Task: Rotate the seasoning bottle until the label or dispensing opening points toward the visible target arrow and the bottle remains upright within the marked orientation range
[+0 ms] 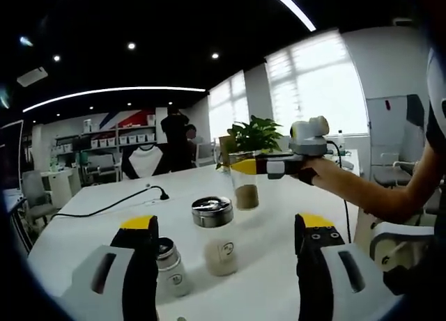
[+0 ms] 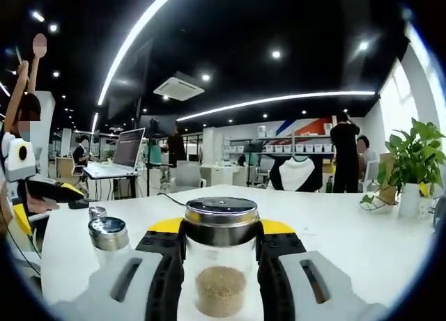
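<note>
Here, right hand-held gripper (image 2: 221,255): jaws clamped around seasoning bottle (image 2: 221,265), upright.
Left hand-held gripper (image 1: 227,241): jaws wide, holding nothing, above worktop (image 1: 90,227).

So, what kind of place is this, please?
Probably an open office or lab: long white table, open laptop, shelves of storage bins, ceiling light strips, and a potted plant.

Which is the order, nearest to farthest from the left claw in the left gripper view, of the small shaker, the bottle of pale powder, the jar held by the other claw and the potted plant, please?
1. Small shaker, beside the left claw's left jaw.
2. Bottle of pale powder, between the jaws, slightly ahead.
3. Held jar, mid-table, in the right claw.
4. Potted plant, at the table's far end.
</note>
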Demonstrator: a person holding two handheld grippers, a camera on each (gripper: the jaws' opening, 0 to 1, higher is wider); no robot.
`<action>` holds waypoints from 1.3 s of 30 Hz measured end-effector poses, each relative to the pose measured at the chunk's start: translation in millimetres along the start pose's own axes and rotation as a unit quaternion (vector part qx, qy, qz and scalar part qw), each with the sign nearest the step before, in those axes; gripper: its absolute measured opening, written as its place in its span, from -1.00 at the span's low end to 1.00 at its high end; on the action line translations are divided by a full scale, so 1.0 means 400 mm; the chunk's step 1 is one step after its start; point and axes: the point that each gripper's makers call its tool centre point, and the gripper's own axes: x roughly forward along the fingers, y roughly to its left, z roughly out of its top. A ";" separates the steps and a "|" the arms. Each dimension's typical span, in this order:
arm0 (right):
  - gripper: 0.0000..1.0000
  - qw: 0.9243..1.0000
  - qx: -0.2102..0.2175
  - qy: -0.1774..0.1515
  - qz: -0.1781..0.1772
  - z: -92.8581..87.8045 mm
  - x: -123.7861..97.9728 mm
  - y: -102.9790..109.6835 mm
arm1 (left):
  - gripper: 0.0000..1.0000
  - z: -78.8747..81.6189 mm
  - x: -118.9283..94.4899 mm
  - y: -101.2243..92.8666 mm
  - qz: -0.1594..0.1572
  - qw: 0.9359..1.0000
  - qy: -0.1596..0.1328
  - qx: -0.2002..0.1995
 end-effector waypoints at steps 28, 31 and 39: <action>-0.26 0.999 -0.011 -0.013 0.034 0.030 -0.070 0.089 | 0.69 -0.008 -0.004 -0.039 -0.008 1.000 0.001 0.001; -0.26 0.999 -0.011 -0.018 0.039 0.032 -0.077 0.095 | 0.69 -0.004 -0.008 -0.046 -0.009 1.000 -0.002 0.003; -0.26 0.998 -0.020 -0.016 0.057 0.025 -0.096 0.124 | 0.68 -0.020 -0.006 -0.060 -0.008 1.000 -0.002 0.000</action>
